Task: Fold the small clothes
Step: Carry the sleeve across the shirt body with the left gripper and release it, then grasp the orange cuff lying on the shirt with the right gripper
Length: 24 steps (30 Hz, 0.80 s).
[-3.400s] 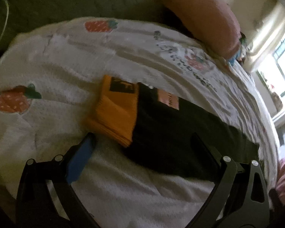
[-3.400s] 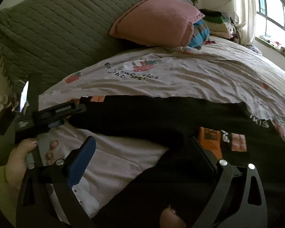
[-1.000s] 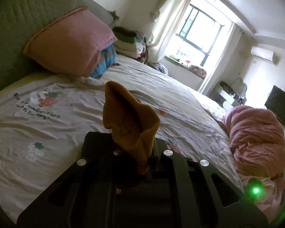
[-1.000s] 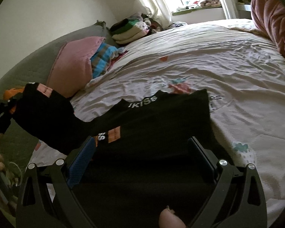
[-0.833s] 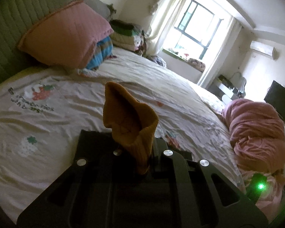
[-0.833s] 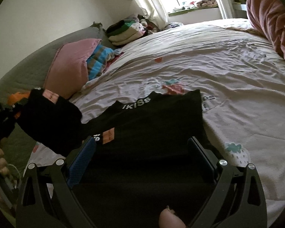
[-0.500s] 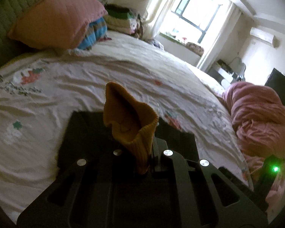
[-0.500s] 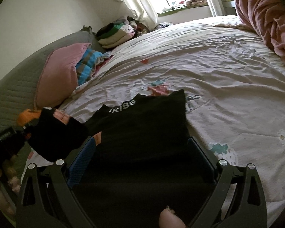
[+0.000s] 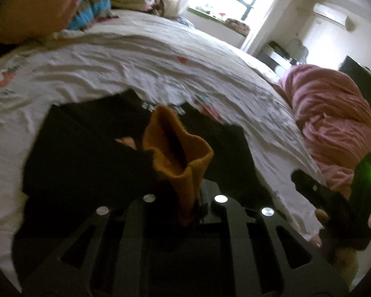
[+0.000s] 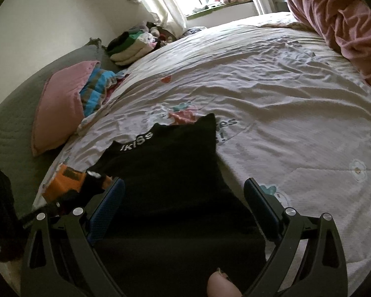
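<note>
A small black top (image 10: 175, 173) with white lettering at the neck lies flat on the bed. My left gripper (image 9: 188, 198) is shut on its orange ribbed cuff (image 9: 178, 153) and holds the sleeve low over the black body (image 9: 86, 153). The same cuff (image 10: 66, 180) shows at the left of the right wrist view, over the garment's left edge. My right gripper (image 10: 183, 210) is open and empty, its blue-padded fingers (image 10: 106, 208) standing on either side of the garment's lower part.
A pink pillow (image 10: 59, 106) and striped cloth (image 10: 96, 86) lie at the headboard, with stacked clothes (image 10: 131, 44) beyond. A bundled pink blanket (image 9: 334, 123) lies at the bed's far side. White printed sheet (image 10: 284, 99) surrounds the garment.
My left gripper has carried the orange cuff from high above the bed down and across onto the black body. The right gripper has stayed open over the lower part.
</note>
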Motion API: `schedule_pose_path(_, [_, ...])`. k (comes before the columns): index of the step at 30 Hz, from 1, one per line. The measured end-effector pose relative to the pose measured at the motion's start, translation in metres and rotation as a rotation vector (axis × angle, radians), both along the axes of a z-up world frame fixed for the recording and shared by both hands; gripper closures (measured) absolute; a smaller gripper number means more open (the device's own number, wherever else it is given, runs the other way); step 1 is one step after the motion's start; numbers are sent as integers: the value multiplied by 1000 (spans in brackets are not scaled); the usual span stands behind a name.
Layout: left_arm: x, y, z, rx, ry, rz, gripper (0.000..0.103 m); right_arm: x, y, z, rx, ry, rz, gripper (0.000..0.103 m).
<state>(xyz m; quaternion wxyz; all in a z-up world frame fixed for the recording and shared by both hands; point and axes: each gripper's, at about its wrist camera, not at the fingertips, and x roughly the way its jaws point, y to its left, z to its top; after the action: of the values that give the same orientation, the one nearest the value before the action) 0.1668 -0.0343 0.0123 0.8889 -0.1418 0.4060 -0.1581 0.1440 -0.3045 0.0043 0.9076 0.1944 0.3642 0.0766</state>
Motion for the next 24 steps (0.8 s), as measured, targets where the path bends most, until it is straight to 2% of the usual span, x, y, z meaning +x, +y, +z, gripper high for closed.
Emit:
schedule_pose_path(1, [0,-2,-2,-6,5,-12,80,0,-1,-1,1,3,-5,7])
schedule_pose_path(2, [-1,-5,-4,-14,14,-30,69,1,-2,-1,1,5,-7,7])
schedule_pose_path(3, [-1,-8,-6,-20,22,-45,61,2,-4,-2,0,7,-12,7])
schedule_pose_path(5, [-4,-11,-7,-34,21,-77,56,2,-4,-3,-4,12,-17,7])
schedule_pose_path(8, [-9,-5,-2,-64,6,-70,43,4,0,-6,-17,24,-1,7])
schedule_pose_path(13, [-9,29,8,-60,-16,50,33,7,25,-17,-41,71,118,11])
schedule_pose_path(17, [-12,66,14,-16,-24,191,21,8,52,-33,-74,132,218,28])
schedule_pose_path(20, [-17,86,18,6,-37,253,17,8,68,-48,-101,187,252,30])
schedule_pose_path(22, [-20,99,19,2,-41,288,14,10,75,-56,-101,217,266,39])
schedule_pose_path(24, [-23,108,21,2,-48,307,14,10,80,-60,-83,226,284,69])
